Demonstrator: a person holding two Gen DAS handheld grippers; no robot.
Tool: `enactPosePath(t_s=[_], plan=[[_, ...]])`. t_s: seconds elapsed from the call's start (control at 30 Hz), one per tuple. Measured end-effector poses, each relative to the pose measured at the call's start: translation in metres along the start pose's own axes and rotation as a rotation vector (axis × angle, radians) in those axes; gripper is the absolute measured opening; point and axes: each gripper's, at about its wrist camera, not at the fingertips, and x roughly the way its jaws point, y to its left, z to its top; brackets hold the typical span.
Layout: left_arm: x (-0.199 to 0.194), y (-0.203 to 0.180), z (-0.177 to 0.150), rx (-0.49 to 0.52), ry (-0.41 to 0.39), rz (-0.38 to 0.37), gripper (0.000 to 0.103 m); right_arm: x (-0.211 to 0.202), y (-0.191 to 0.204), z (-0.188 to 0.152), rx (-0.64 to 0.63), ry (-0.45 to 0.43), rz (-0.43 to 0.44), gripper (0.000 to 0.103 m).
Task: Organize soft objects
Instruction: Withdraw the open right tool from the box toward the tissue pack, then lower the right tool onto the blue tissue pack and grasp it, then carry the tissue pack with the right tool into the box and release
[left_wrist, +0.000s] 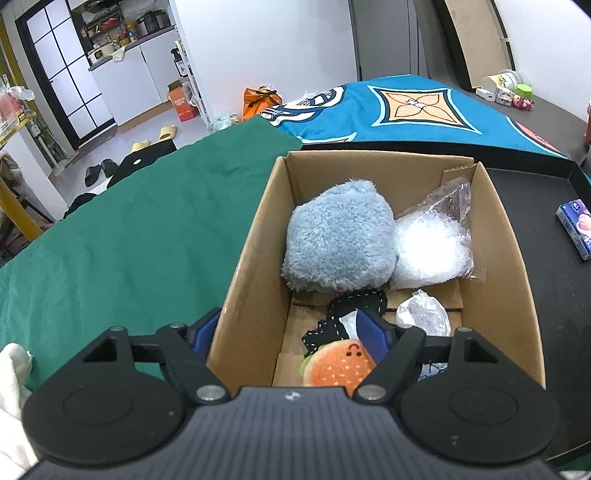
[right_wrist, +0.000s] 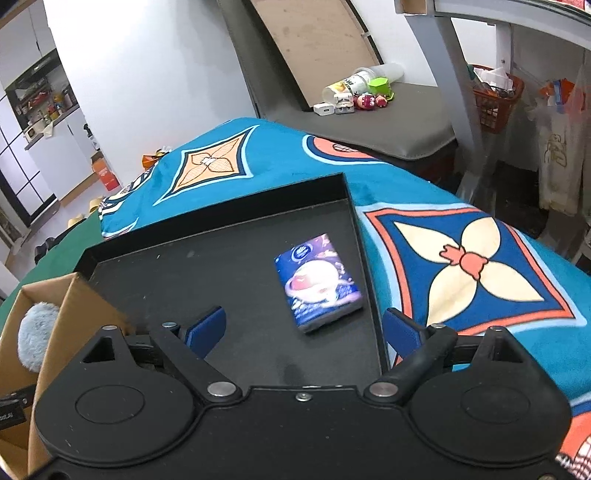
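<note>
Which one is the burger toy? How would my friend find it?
Find the brown cardboard box sitting between the green cloth and the black tray. Look inside, at the end nearest the left gripper, below the big fluffy blue plush and the clear bag of white stuffing. The burger toy is the small orange one with a tiny face.

White walls (left_wrist: 258, 44), pale floor (left_wrist: 147, 122), kitchen shelves (left_wrist: 122, 26)

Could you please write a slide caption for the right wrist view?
Open right hand-held gripper hovers over a black tray holding a tissue pack, cardboard box alongside.
</note>
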Motion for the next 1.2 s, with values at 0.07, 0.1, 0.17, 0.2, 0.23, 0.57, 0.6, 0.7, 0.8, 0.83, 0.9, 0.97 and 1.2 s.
enactPosePath(t_s=[0.07, 0.1, 0.17, 0.2, 0.23, 0.57, 0.6, 0.7, 0.8, 0.83, 0.9, 0.97, 1.2], plan=[[0.001, -0.001, 0.000, 0.005, 0.003, 0.008, 0.077, 0.004, 0.000, 0.003, -0.009, -0.012, 0.006, 0.091], [0.001, -0.002, 0.001, 0.006, 0.004, 0.010, 0.077, 0.006, 0.000, 0.005, -0.014, -0.014, 0.009, 0.090], [0.001, -0.003, 0.002, 0.007, 0.006, 0.013, 0.077, 0.010, 0.001, 0.009, -0.029, -0.020, 0.017, 0.088], [0.002, -0.003, 0.002, 0.007, 0.006, 0.015, 0.077, 0.011, 0.002, 0.011, -0.035, -0.024, 0.023, 0.088], [0.002, -0.003, 0.001, 0.007, 0.007, 0.017, 0.077, 0.013, 0.003, 0.013, -0.042, -0.029, 0.030, 0.087], [0.002, -0.005, 0.002, 0.007, 0.009, 0.017, 0.077, 0.043, 0.001, 0.013, -0.099, 0.005, 0.029, 0.079], [0.002, -0.004, 0.001, 0.006, 0.008, 0.016, 0.077, 0.045, 0.000, 0.011, -0.105, 0.009, 0.021, 0.076], [0.002, -0.003, 0.001, 0.002, 0.006, 0.010, 0.077, 0.046, 0.004, 0.008, -0.137, 0.008, -0.001, 0.071], [0.001, -0.001, 0.002, -0.002, 0.005, 0.003, 0.077, 0.051, 0.014, 0.004, -0.228, 0.043, -0.048, 0.058], [0.000, -0.001, 0.002, -0.003, 0.004, 0.002, 0.077, 0.054, 0.017, 0.003, -0.246, 0.083, -0.049, 0.052], [-0.002, 0.000, 0.002, -0.005, -0.002, -0.003, 0.077, 0.052, 0.016, -0.001, -0.220, 0.094, -0.047, 0.051], [-0.005, 0.002, 0.001, -0.007, -0.012, -0.006, 0.077, 0.047, 0.016, -0.003, -0.204, 0.100, -0.039, 0.051], [-0.010, 0.009, -0.002, -0.030, -0.023, -0.020, 0.077, 0.026, 0.010, -0.018, -0.107, 0.106, -0.005, 0.050]])
